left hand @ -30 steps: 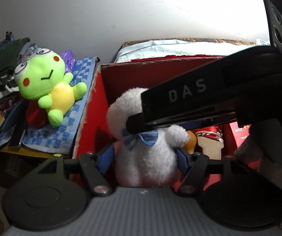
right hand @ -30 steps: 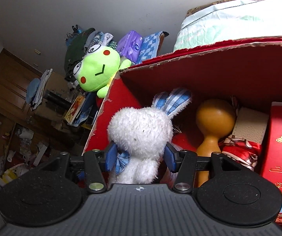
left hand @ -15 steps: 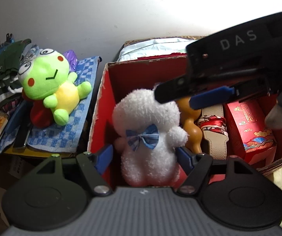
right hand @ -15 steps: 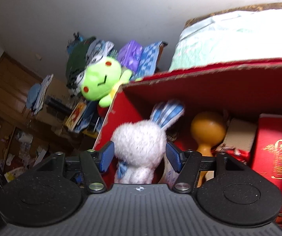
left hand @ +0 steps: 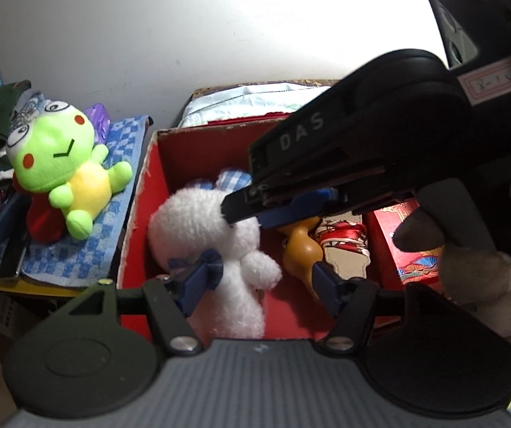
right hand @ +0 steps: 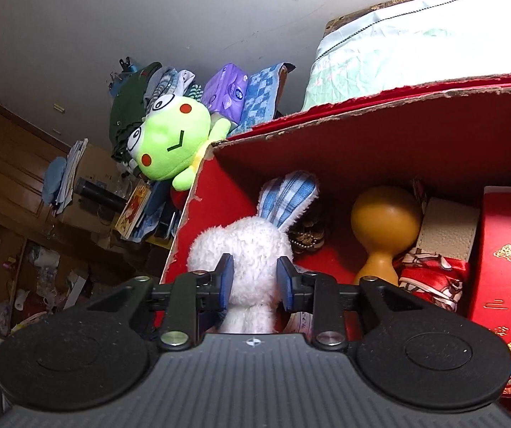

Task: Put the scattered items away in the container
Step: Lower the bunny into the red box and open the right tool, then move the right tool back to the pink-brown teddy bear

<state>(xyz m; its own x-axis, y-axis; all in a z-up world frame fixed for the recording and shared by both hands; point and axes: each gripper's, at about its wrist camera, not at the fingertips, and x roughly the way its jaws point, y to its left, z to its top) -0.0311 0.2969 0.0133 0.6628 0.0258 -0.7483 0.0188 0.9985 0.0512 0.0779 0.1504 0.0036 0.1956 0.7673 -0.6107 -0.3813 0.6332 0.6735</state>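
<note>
Inside red box (right hand: 380, 157) — right claw (right hand: 255, 281) closing on rabbit (right hand: 241, 246)

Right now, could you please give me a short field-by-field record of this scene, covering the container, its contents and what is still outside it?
container: red box, open top
white plush rabbit: in the box at its left end, blue checked ears up
right gripper: jaws closing, pads pressing the rabbit's sides
left gripper: jaws closing astride the rabbit's body, right pad clear of it
other contents: wooden gourd, red gift box
still outside: green frog plush on a blue checked cloth, left of the box
</note>
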